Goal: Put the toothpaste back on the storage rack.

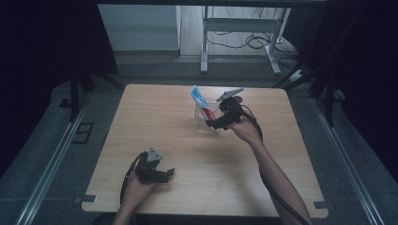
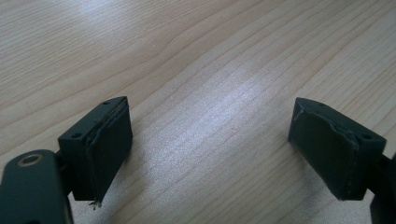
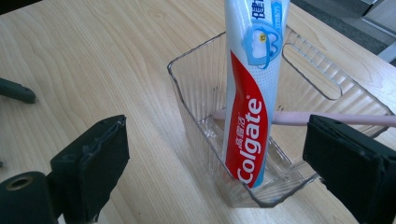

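Resting low near the table's (image 1: 155, 117) front edge, the left gripper (image 2: 210, 154) is holding its jaws wide apart over bare wood. Right gripper (image 3: 215, 163) is gaping empty before a clear plastic bin (image 3: 196, 88), where a Colgate toothpaste tube (image 3: 250, 102) is standing upright beside a pink toothbrush (image 3: 294, 117).

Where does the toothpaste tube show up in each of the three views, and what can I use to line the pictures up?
High view: the toothpaste tube stands tilted in the clear bin, right of table centre, beside the right gripper.
Left gripper view: bare wooden table between open jaws; no tube here.
Right gripper view: top centre, upright in the bin, with a pink toothbrush behind it.
Shared landmark: the wood-grain tabletop.
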Demonstrator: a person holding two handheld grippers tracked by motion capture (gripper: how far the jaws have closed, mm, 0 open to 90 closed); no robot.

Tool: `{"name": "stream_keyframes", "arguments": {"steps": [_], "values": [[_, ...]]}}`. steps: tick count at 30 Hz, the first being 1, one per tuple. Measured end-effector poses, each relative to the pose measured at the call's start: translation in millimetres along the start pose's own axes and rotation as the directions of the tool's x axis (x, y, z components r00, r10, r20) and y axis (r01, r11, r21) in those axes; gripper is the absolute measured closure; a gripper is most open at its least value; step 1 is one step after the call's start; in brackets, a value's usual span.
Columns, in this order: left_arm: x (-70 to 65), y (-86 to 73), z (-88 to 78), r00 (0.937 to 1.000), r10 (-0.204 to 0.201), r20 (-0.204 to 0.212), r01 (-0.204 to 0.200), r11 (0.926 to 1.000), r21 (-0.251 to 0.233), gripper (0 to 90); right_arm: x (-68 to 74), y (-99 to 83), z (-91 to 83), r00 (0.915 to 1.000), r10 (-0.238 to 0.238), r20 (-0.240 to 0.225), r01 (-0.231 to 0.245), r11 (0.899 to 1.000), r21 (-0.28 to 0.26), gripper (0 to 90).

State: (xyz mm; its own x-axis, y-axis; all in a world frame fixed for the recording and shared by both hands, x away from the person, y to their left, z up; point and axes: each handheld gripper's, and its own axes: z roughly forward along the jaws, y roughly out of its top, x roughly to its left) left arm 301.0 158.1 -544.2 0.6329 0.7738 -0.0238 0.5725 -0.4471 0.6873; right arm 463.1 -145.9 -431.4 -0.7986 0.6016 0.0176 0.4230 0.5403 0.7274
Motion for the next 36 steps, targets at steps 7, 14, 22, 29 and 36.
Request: {"name": "stream_keyframes", "arguments": {"steps": [7,14,22,29,36], "values": [[0.0,0.0,0.0,1.0000,0.001,0.000,-0.001,1.0000,0.000,13.6,2.4,-6.3,-2.6,1.0000,-0.001,-0.005,0.001,1.000,-0.001,7.0],[0.0,0.0,0.0,1.0000,0.000,0.000,0.000,1.0000,0.000,13.6,5.7,-11.6,-5.8,0.9999,-0.001,-0.010,0.001,1.000,-0.014,7.6],[-0.2,0.0,0.0,1.0000,-0.002,-0.001,0.002,1.0000,-0.001,13.7,11.3,-17.5,-11.8,0.9998,-0.008,-0.015,0.008,1.000,-0.018,8.3],[-0.3,0.0,0.0,1.0000,-0.002,-0.002,0.002,1.0000,-0.001,13.7,14.2,-24.1,-17.3,0.9998,-0.008,-0.018,0.007,1.000,-0.021,8.8],[-0.4,0.0,0.0,1.0000,-0.003,-0.002,0.003,1.0000,-0.001,13.7,16.0,-31.4,-23.0,0.9998,-0.005,-0.017,0.004,1.000,-0.028,9.2]]}}
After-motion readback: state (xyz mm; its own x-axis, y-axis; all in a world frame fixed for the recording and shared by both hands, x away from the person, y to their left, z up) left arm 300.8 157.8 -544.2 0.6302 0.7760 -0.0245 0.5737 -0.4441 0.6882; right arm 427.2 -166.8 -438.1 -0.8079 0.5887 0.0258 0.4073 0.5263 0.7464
